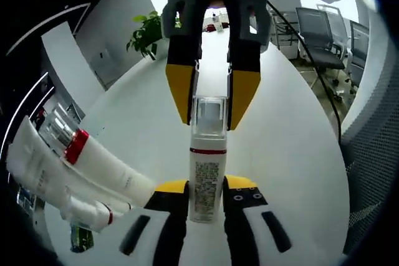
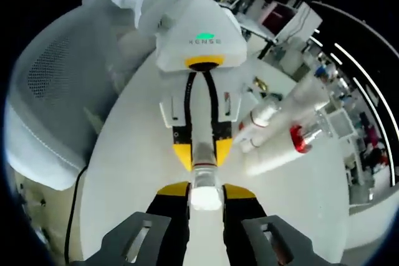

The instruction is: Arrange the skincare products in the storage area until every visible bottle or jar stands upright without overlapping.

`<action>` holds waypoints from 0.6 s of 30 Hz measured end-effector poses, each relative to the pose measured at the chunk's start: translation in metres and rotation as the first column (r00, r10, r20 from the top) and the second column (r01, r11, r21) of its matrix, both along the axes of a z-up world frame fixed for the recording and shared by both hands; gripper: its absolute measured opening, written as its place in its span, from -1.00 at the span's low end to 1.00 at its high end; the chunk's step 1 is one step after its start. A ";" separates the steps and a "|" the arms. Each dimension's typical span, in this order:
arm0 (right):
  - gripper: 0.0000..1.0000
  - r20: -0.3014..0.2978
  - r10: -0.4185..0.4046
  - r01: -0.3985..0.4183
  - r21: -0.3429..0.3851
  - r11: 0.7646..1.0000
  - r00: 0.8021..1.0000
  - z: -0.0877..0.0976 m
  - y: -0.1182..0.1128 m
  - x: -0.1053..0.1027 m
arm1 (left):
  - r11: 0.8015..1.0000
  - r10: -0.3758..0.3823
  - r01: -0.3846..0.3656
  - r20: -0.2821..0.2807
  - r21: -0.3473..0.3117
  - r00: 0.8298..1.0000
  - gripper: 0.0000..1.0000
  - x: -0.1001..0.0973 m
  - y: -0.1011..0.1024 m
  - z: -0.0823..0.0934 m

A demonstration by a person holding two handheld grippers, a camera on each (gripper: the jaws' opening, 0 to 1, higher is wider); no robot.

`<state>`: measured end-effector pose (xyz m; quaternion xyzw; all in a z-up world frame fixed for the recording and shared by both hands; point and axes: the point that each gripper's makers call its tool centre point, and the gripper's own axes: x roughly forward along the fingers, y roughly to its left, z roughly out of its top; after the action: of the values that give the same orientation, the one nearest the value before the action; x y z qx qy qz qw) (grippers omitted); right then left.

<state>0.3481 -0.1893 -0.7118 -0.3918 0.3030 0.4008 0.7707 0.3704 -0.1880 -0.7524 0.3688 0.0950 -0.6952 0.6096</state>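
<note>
Both grippers (image 1: 206,200) (image 2: 206,199) clamped on pump bottle (image 1: 206,172) — opposite ends, above table (image 1: 293,154).

My left gripper (image 1: 206,192) covers the pump bottle's (image 1: 206,172) base; its label print is too small to read. Left of that bottle, the tubes' (image 1: 93,172) tails are cut off at the edge. Small green item (image 1: 81,239) below them: unidentifiable.

Bright, even overhead light; white table (image 1: 293,147) glares; fisheye edges warp, slightly soft.
</note>
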 end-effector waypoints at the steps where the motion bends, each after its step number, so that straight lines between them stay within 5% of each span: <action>1: -0.76 0.002 -0.002 0.002 0.001 1.000 1.000 0.000 0.000 0.000 | 1.000 0.003 -0.003 -0.009 -0.002 1.000 -0.55 0.000 0.000 0.000; 11: -0.71 0.040 -0.053 0.052 0.032 0.998 0.998 0.008 -0.006 0.006 | 0.997 0.013 -0.020 -0.081 -0.074 0.997 -0.62 -0.002 -0.010 0.002; 18: -0.65 0.093 -0.088 0.083 0.060 0.995 0.992 0.016 -0.006 0.016 | 0.981 0.072 -0.101 -0.169 -0.167 0.983 -0.62 0.004 -0.012 0.004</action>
<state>0.3639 -0.1951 -0.6953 -0.3754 0.2709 0.3567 0.8115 0.3746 -0.1998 -0.7482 0.2514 0.0988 -0.7013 0.6597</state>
